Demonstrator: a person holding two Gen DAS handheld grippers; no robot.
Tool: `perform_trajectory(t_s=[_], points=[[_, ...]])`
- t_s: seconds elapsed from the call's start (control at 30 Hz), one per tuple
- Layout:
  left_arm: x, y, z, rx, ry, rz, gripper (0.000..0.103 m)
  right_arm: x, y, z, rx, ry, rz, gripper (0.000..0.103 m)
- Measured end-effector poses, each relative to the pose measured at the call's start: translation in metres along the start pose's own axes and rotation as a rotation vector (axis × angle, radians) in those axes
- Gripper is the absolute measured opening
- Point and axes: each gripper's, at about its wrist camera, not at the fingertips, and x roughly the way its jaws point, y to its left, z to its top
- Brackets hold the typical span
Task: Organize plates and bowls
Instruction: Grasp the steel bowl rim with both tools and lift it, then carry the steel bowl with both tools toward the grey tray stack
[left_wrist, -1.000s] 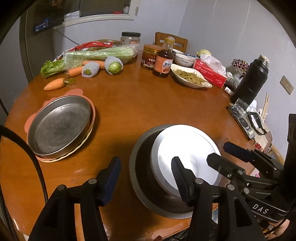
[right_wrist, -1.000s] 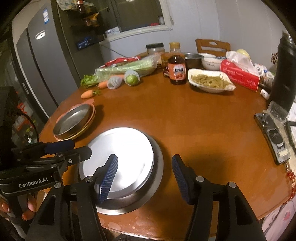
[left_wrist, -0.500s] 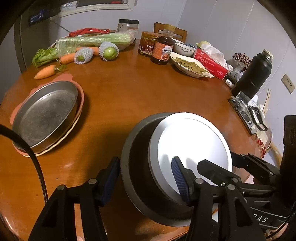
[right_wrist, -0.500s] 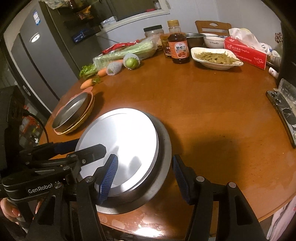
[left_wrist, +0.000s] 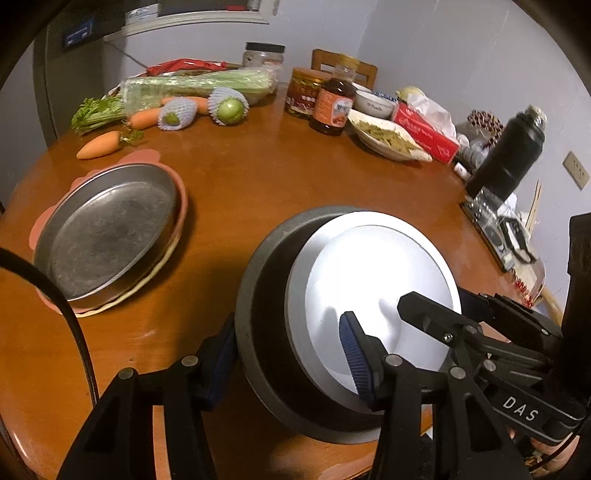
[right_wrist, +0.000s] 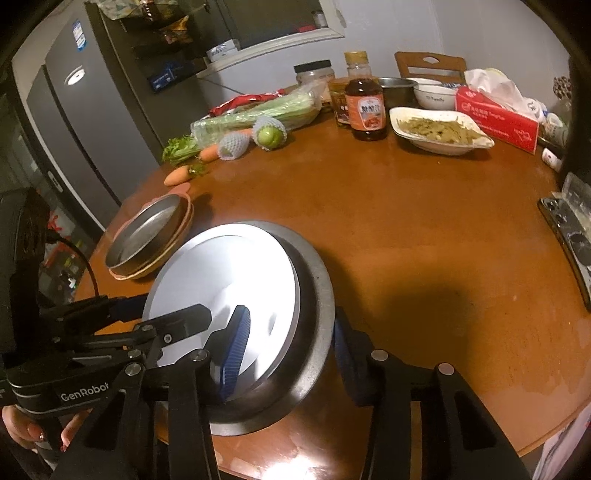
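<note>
Both grippers straddle opposite rims of the grey pan (left_wrist: 266, 295): left gripper (left_wrist: 288, 354) and right gripper (right_wrist: 291, 347), jaws wide, not yet clamped. A white plate (left_wrist: 373, 295) lies face-down inside it. Ahead to the left, a steel dish (left_wrist: 107, 229) already sits nested on pink plates (left_wrist: 177, 221); this stack remains unplaced

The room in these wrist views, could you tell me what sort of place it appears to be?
Most likely a home kitchen or dining area. A round wooden dining table holds carrots and celery, a sauce bottle and a dish of food; a grey refrigerator stands beside it, a wooden chair behind.
</note>
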Motion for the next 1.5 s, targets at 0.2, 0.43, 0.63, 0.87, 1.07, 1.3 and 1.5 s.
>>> perform_trajectory(t_s=[0.2, 0.43, 0.63, 0.87, 1.07, 1.3, 1.5], points=[[-0.028, 0.02, 0.01, -0.031, -0.066, 0.006, 0.054, -0.001, 0.024, 0.016, -0.036, -0.009, 0.019, 0.045], [-0.055, 0.053, 0.026, -0.073, -0.12, 0.047, 0.054, 0.0, 0.065, 0.045, -0.1, -0.037, 0.049, 0.045], [-0.072, 0.085, 0.037, -0.101, -0.143, 0.077, 0.054, 0.009, 0.101, 0.068, -0.144, -0.047, 0.076, 0.045], [-0.084, 0.116, 0.054, -0.121, -0.162, 0.107, 0.054, 0.025, 0.133, 0.091, -0.172, -0.045, 0.106, 0.045], [-0.085, 0.138, 0.068, -0.143, -0.167, 0.126, 0.054, 0.038, 0.157, 0.111, -0.205, -0.049, 0.118, 0.045], [-0.067, 0.159, 0.076, -0.167, -0.131, 0.138, 0.054, 0.062, 0.169, 0.124, -0.222, -0.029, 0.124, 0.045], [-0.053, 0.167, 0.076, -0.18, -0.102, 0.136, 0.054, 0.08, 0.168, 0.123, -0.223, 0.012, 0.121, 0.045]])
